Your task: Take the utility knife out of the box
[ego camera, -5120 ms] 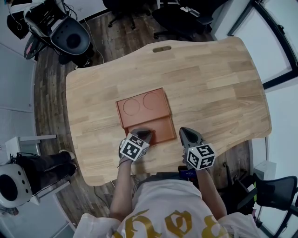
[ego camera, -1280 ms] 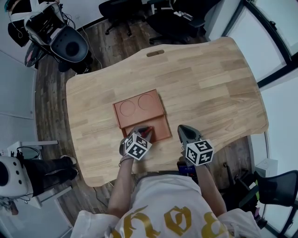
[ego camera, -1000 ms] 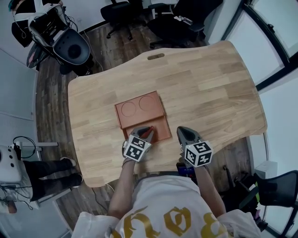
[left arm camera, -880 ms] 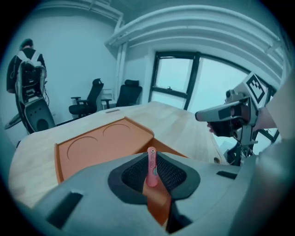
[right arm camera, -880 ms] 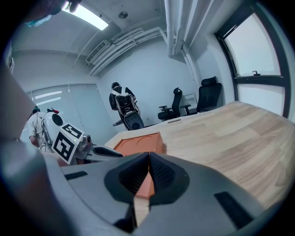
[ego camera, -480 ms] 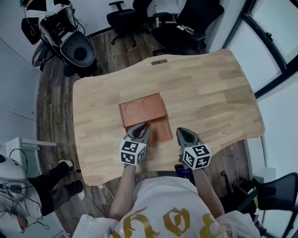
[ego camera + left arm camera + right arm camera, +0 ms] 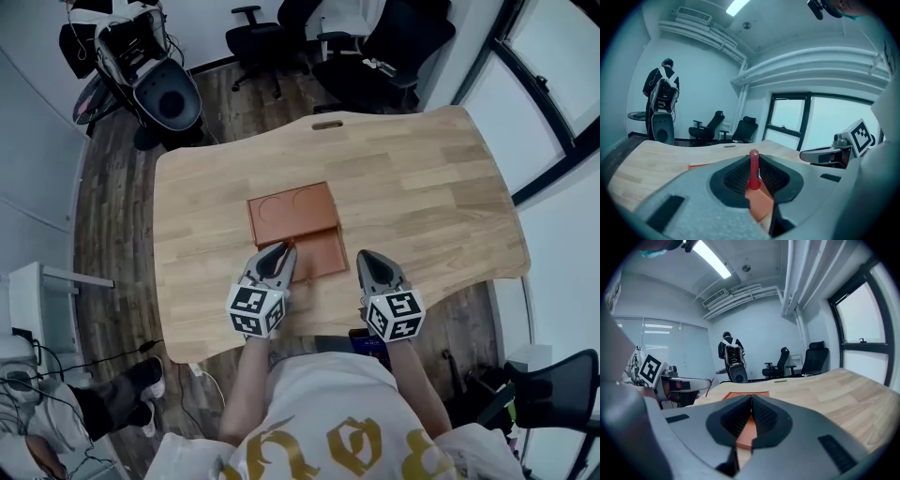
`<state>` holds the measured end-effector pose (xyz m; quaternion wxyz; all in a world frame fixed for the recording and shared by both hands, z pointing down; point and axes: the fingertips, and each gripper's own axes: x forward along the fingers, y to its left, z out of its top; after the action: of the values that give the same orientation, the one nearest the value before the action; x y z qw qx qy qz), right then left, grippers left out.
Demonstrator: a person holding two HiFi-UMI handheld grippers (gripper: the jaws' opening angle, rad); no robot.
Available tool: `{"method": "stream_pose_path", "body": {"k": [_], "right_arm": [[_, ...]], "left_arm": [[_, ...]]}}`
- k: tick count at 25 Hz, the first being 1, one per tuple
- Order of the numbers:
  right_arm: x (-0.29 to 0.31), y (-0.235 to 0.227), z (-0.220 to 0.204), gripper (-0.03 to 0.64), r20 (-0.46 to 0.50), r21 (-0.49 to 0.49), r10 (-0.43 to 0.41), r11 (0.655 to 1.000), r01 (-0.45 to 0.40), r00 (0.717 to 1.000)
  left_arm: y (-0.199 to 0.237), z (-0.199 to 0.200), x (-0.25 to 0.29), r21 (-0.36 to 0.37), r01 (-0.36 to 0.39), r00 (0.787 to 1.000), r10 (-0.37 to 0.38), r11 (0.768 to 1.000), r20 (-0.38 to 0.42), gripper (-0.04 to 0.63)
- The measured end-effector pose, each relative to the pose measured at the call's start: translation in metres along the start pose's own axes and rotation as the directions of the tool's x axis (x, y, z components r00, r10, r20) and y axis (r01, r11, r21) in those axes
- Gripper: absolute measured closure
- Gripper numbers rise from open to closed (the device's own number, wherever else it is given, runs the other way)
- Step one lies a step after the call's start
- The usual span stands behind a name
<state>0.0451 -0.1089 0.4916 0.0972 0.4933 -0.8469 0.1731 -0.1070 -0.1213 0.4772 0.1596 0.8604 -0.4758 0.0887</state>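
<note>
Drawn back toward the person since a second ago, the left tongs point(image 7: 279, 253) no longer reach down into the near part of the box point(image 7: 291, 211); their tips now sit over its near left corner, and their marker cube point(image 7: 255, 310) lies close to the desk's point(image 7: 422, 187) near edge. The left gripper view shows these tongs point(image 7: 753, 159) clamped on the utility knife point(image 7: 753, 169), a slim red thing that stands upright between the dark pads, with the orange-brown box point(image 7: 701, 165) low behind it. Whether the knife is fully clear of the box cannot be told. The right tongs point(image 7: 372, 265) hover over the desk just beside the box's near right corner, much as before. In the right gripper view their jaws point(image 7: 751, 401) meet with nothing between them, and the box point(image 7: 749, 393) lies on the desk beyond.
</note>
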Motion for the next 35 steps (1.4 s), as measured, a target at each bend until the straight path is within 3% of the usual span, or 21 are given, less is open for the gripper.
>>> {"method": "stream_pose_path", "body": {"k": [5, 10, 14, 29, 35], "right_arm": [[-0.011, 0.012, 0.013, 0.606, 0.039, -0.026, 0.008, 1.0, -0.007, 0.999], [-0.024, 0.016, 0.026, 0.606, 0.085, 0.04, -0.004, 0.999, 0.001, 0.996], [-0.029, 0.02, 0.034, 0.606, 0.093, -0.006, -0.008, 1.0, 0.009, 0.996], [-0.039, 0.018, 0.032, 0.606, 0.098, -0.006, -0.018, 1.0, 0.019, 0.995], [-0.043, 0.018, 0.028, 0.606, 0.093, -0.008, -0.015, 1.0, 0.016, 0.996]], "left_arm": [[-0.004, 0.021, -0.027, 0.041, -0.046, 0.996, 0.043, 0.998, 0.084, 0.537], [-0.013, 0.029, -0.041, 0.071, -0.051, 0.991, 0.042, 0.996, 0.126, 0.537], [-0.018, 0.032, -0.045, 0.088, -0.045, 0.99, 0.033, 0.995, 0.134, 0.537], [-0.019, 0.03, -0.052, 0.065, -0.044, 0.99, 0.035, 0.997, 0.138, 0.537], [-0.027, 0.029, -0.05, 0.095, -0.025, 0.991, 0.012, 0.995, 0.133, 0.537]]}}
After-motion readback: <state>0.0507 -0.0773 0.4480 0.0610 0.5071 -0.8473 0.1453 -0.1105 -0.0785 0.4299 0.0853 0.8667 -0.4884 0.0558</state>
